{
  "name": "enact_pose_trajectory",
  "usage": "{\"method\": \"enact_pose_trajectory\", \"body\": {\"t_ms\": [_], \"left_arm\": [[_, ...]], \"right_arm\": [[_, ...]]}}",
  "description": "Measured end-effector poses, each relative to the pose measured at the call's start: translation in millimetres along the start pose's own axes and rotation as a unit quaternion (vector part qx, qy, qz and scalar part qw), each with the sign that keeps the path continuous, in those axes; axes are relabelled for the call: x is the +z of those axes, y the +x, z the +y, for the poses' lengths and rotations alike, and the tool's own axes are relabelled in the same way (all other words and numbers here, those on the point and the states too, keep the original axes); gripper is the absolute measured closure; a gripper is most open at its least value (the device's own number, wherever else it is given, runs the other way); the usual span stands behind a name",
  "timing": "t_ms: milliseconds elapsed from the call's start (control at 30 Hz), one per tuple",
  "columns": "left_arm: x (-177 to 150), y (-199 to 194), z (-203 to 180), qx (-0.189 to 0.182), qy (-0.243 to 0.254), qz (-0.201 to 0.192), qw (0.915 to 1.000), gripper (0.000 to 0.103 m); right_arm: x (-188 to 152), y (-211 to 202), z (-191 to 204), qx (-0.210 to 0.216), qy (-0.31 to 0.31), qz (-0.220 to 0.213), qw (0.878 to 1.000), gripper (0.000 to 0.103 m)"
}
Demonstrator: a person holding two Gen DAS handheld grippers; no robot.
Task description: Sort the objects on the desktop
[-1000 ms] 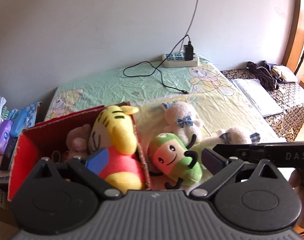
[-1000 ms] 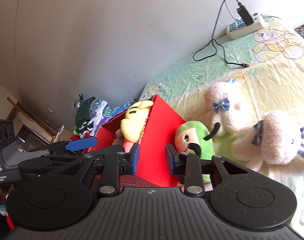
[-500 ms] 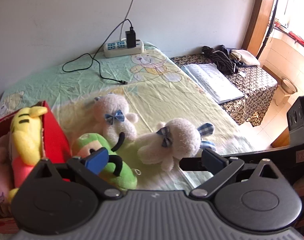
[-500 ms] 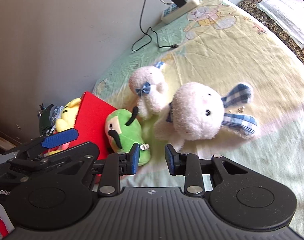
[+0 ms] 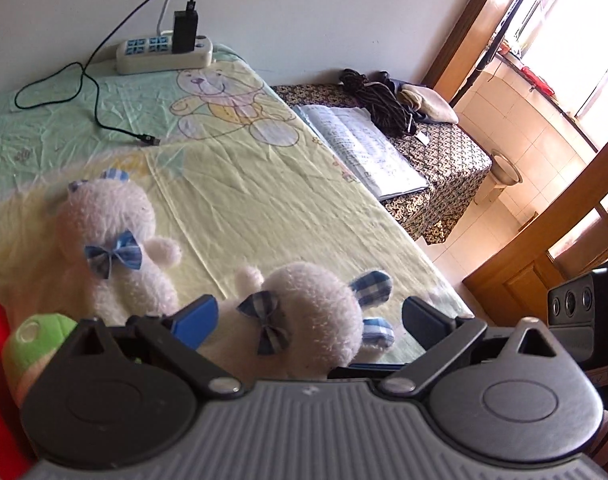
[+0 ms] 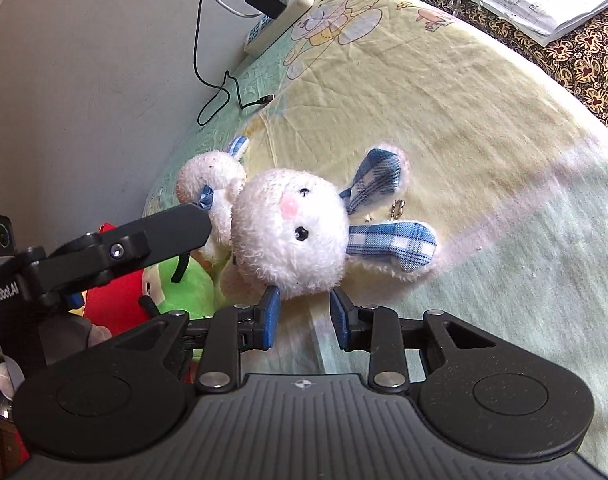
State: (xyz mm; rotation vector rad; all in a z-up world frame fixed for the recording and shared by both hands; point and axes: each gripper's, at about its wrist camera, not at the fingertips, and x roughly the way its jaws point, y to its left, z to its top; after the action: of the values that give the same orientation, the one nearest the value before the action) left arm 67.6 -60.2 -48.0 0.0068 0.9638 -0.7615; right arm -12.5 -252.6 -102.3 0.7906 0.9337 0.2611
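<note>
Both grippers have been carried away from the red box [image 6: 116, 300] toward the bed's near edge since the earlier frames, and the plaid-eared white rabbit [image 6: 296, 236] is now framed closely by each.

Left gripper [image 5: 305, 318]: levelled low over the bed [image 5: 240, 184]; jaws spread wide, the rabbit's head set between the two fingers, contact not determinable; nothing gripped.

Right gripper [image 6: 304, 316]: pointed forward and downward at the same rabbit; jaws parted by a moderate gap, tips just below the head, nothing held. In the right wrist view one finger of the left gripper is seen reaching in from the left edge beside the rabbit's head.

Plaid-eared white rabbit: laid on its side near the bed's near edge, blue check ears outstretched.

Second white plush [image 5: 112, 236]: placed just behind the first, blue bow at the neck.

Green plush [image 5: 36, 336]: lodged between the white toys and the red box, at the bed's left side.

Power strip [image 5: 164, 54] and black cable [image 5: 96, 104]: set at the bed's far edge against the wall.
</note>
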Motion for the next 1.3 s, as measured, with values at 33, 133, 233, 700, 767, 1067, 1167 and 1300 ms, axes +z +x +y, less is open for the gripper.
{"method": "enact_pose_trajectory", "body": {"t_ms": [33,133,233,700,767,1067,1167,1300], "left_arm": [[1.4,5.4,3.4,0.0,-0.002,0.003,1.0,0.004],[5.7,23.6,19.1,-0.006,-0.028,0.021,0.9994,0.004],[5.4,36.2,28.7,-0.024,-0.054,0.039,0.9975,0.004],[-19.7,26.4,21.7,-0.091,-0.112,0.038,0.9888,0.002],[-29.0,22.2,15.0,-0.105,-0.117,0.037,0.9868,0.002],[-23.0,-7.8,1.5,-0.078,-0.065,-0.002,0.9948,0.002],[-7.1,-8.1,15.9,-0.067,-0.069,-0.015,0.9953,0.002],[7.1,14.5,33.4,-0.096,-0.097,0.004,0.9906,0.006]], "right_arm": [[0.4,1.6,-0.2,0.0,0.0,0.0,1.0,0.071],[1.3,7.3,0.3,-0.005,-0.004,0.0,1.0,0.071],[2.7,12.4,1.3,-0.008,-0.005,-0.006,1.0,0.071],[22.3,-7.1,-8.5,-0.056,-0.082,-0.041,0.994,0.061],[23.4,-14.4,-20.0,-0.064,-0.079,-0.031,0.994,0.061],[21.8,-40.1,-37.4,0.018,-0.022,-0.021,0.999,0.061],[21.0,-28.9,-28.7,0.044,-0.018,-0.016,0.999,0.061],[22.7,-5.9,-30.2,0.055,0.008,-0.003,0.998,0.061]]}}
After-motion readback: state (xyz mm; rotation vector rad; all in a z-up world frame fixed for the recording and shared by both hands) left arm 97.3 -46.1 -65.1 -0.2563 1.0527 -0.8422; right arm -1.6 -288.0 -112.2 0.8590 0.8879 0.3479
